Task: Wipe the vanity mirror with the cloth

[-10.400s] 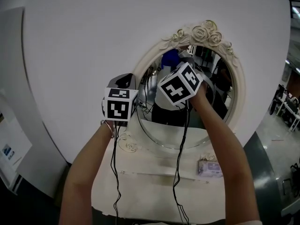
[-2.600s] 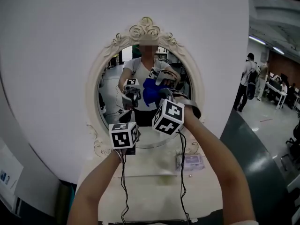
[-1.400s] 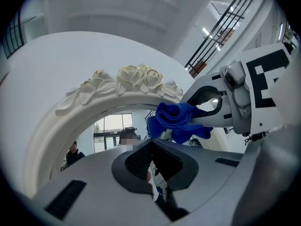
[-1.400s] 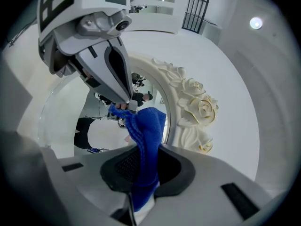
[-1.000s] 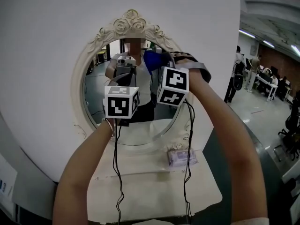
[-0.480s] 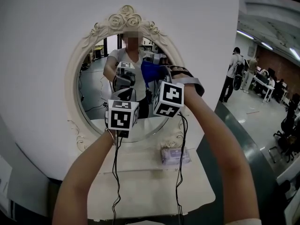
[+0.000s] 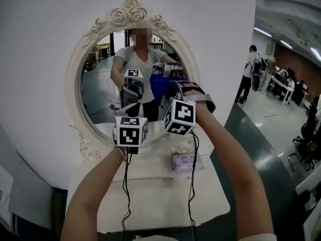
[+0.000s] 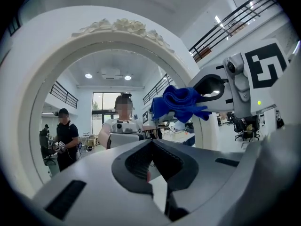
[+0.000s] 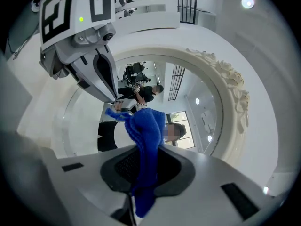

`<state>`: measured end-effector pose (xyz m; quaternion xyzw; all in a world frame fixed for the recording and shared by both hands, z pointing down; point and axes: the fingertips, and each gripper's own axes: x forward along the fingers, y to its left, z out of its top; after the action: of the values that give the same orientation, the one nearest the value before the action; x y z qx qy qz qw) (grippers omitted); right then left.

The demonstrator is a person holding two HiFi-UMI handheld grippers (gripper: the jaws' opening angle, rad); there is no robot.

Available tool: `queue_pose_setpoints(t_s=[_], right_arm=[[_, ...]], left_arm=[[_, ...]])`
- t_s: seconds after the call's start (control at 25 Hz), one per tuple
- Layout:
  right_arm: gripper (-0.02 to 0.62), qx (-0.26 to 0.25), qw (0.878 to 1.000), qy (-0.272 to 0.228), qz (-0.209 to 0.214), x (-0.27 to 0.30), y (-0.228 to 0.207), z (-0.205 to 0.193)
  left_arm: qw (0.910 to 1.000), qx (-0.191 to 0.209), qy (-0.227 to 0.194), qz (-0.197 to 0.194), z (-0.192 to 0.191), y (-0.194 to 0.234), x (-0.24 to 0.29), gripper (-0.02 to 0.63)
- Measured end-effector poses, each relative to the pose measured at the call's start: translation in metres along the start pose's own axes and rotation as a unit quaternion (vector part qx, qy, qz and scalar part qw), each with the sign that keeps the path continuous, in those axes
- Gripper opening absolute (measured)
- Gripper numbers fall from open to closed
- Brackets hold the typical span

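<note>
Pinching the blue cloth [image 9: 146, 126] between its jaws, the right gripper [image 9: 141, 173] has a wad bunched ahead of the tips and a tail hanging below. In its own view the wad meets its reflection, so I judge it is pressed on the glass. That is the point of this hold: fabric leads and no hard part touches the mirror [image 7: 100, 84].

The left gripper [image 8: 151, 160] has its jaws pressed together with nothing between them. It is aimed at the glass, lower and to the left of the right one in the head view. It looks idle and parked out of the wiping path.

The cloth sits right of centre on the glass, about mid-height, near the right side of the ornate frame [image 7: 131, 15]. I judge the wipe is under way, with the left and lower glass probably still to cover.

Below the mirror, the white table [image 7: 150, 200] has a small wipes pack [image 7: 186, 162] just beside the frame's base, clear of both arms. Other people [image 7: 249, 74] stand at the far right, well apart.
</note>
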<state>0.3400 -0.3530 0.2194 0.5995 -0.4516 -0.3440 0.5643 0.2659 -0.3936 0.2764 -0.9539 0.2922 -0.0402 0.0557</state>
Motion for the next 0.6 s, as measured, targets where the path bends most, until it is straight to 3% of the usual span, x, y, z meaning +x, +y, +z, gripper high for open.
queue_pose_setpoints(t_s=[0.36,0.6], right_arm=[[0.066,0.032,0.999,-0.011,-0.022,0.002,0.037,-0.007],[0.066,0.068,0.998,-0.011,0.008,0.003,0.076,-0.013]], left_arm=[[0.9991,-0.007,0.041,-0.002,-0.058,-0.010,-0.005,0.003],[0.9980,-0.022,0.059,-0.003,-0.092,-0.019,-0.009,0.003]])
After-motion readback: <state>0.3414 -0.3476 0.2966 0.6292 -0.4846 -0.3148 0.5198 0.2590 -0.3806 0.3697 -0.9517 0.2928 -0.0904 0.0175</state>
